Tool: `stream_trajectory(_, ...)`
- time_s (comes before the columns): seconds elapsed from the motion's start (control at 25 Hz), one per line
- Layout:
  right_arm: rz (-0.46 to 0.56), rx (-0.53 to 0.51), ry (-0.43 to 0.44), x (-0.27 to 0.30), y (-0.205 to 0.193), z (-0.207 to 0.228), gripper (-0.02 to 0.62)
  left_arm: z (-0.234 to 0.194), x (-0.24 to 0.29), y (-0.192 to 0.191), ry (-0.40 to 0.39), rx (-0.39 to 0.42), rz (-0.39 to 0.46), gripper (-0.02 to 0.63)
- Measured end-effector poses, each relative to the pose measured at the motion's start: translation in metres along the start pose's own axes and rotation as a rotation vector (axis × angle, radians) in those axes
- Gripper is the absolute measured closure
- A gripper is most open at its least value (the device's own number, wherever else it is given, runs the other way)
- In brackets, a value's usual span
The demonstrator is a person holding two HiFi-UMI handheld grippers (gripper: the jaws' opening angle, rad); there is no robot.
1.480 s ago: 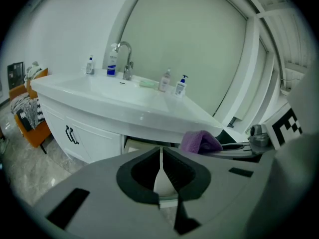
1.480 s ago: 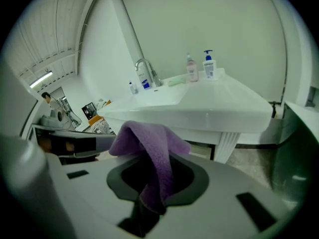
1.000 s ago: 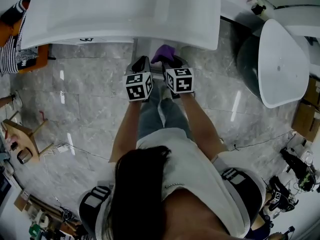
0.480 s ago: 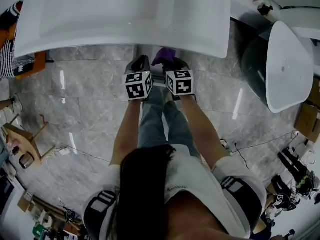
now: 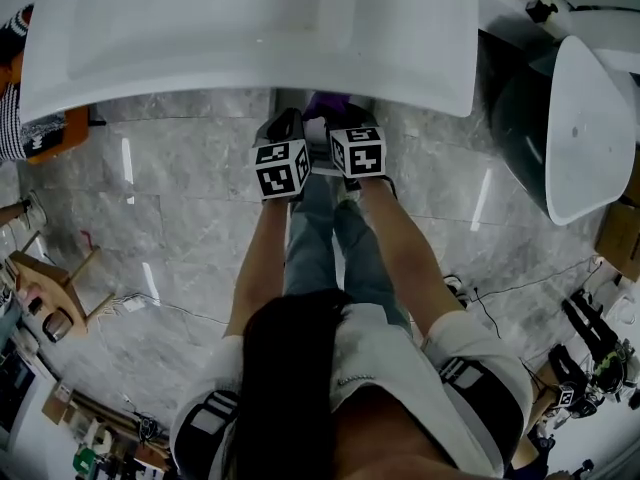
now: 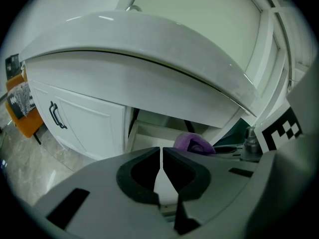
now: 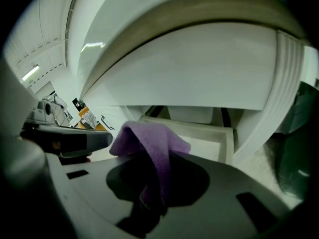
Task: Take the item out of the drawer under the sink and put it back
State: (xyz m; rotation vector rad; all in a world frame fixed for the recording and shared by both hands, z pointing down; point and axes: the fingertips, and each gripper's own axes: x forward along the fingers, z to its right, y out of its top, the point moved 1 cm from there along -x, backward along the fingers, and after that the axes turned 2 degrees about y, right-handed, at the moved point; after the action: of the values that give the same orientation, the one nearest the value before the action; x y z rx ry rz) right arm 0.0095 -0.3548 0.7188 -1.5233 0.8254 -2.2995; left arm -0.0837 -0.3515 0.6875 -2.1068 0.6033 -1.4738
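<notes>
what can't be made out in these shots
Inside of the drawer: head view, the sink covers it; gripper views, the jaws block most.
Lower end of the cloth: right gripper view, lost in shadow inside the right gripper.
Tips of the left gripper: head view, too small and dark at the sink's edge.

Floor: glossy grey marble-pattern tiles with thin grout lines.
Light: bright streak reflections on the tiles.
Washbasin top: white, spanning the upper edge.
Cabinet door: white panel with a dark handle.
Right side: white oval fixture and a cardboard box.
Left side: wooden stool and an orange seat.
</notes>
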Motion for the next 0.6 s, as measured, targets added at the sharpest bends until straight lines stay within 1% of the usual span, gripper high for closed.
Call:
stream_trajectory(0.4, -0.065, 0.017, 0.003, 0.033, -0.017, 0.005, 0.511, -0.01, 0.017, -0.003, 0.003, -0.019, -0.015, 0.586)
stream_trajectory(0.6, -0.101, 0.011, 0.023, 0.04, -0.025, 0.006, 0.508, -0.011, 0.021, -0.012, 0.004, -0.027, -0.032, 0.586)
